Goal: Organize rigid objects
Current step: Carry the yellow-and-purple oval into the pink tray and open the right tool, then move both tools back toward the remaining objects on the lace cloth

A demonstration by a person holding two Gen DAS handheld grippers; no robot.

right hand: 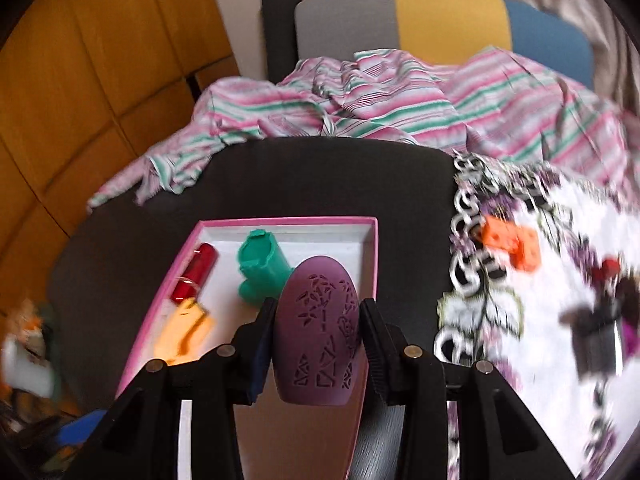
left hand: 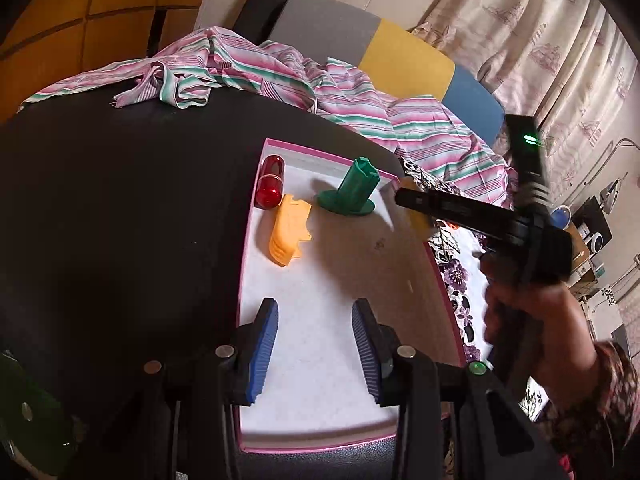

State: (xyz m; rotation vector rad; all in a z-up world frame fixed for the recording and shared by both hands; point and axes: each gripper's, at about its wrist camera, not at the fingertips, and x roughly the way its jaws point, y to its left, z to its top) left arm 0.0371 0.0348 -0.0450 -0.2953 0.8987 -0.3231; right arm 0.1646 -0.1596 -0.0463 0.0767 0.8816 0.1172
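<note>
A pink-rimmed white tray (left hand: 256,216) (right hand: 372,248) lies on a black table. It holds a red cylinder (left hand: 271,187) (right hand: 195,276), an orange piece (left hand: 289,229) (right hand: 183,331) and a green flanged tube (left hand: 352,188) (right hand: 262,270). My left gripper (left hand: 315,320) is open and empty over the tray's near half. My right gripper (right hand: 318,316) is shut on a purple patterned oval piece (right hand: 320,332), held above the tray's right part. In the left wrist view the right gripper (left hand: 416,204) reaches in from the right over the tray's far right edge.
A striped pink and green cloth (left hand: 248,68) (right hand: 360,96) lies at the table's far edge, before a grey, yellow and blue chair back (right hand: 440,16). A floral cloth (right hand: 540,280) to the right of the table carries an orange block (right hand: 510,244) and a dark object (right hand: 600,336).
</note>
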